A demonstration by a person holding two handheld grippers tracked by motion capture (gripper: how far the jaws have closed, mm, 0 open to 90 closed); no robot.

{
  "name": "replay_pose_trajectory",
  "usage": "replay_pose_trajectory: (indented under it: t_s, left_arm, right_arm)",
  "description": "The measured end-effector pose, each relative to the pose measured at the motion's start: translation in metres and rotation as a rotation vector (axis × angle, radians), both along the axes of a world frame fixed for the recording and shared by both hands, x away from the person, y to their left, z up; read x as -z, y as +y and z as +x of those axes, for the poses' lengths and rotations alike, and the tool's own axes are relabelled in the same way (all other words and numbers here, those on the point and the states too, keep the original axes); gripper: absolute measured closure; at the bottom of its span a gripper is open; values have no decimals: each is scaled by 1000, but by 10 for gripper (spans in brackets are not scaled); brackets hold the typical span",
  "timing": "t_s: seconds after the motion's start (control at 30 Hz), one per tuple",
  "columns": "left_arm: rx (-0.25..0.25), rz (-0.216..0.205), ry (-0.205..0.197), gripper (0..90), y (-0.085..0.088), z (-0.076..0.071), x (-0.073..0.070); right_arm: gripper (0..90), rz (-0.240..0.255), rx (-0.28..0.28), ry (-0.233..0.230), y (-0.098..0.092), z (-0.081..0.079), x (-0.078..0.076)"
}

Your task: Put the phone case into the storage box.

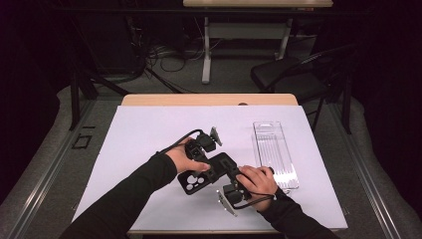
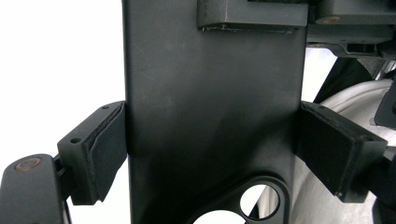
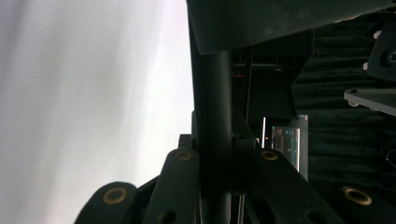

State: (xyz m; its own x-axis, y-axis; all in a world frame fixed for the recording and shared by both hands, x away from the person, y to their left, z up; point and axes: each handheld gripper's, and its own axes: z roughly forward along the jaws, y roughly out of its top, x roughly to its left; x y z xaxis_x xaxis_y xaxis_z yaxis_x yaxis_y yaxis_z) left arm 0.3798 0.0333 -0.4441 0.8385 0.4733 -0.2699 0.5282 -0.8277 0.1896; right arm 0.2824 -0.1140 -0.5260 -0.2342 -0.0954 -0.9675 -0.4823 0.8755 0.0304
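Black flat plate (image 1: 209,172) with round holes: lying near the middle of the white table (image 1: 149,134), at 9 o'clock from a clear plastic tray (image 1: 275,152). Left gripper (image 1: 205,162) is clamping the plate across its broad width, pads (image 2: 106,149) pressing both side edges. Right gripper (image 1: 238,175) is pinching the plate's thin edge (image 3: 212,140) from 4 o'clock, its jaws standing nearly together.

The tongs (image 3: 215,154) pinch the thin edge of a black plate (image 3: 212,93).

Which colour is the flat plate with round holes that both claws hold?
Matt black plate, best in the left gripper view.
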Motion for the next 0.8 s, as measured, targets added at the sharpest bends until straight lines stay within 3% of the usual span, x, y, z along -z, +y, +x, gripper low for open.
replay_pose_trajectory:
  t_s: [0.53,0.63,0.8]
  left_arm:
    - [-13,-5,-6,123,-1,-1,0]
    - [-21,-2,-14,72,0,-1,1]
    - [-24,-7,-20,61,0,-1,1]
  right_arm:
    - [857,2,6,-6,0,0,-1]
    - [857,7,5,-6,-1,0,0]
    - [857,5,8,-2,-1,0,0]
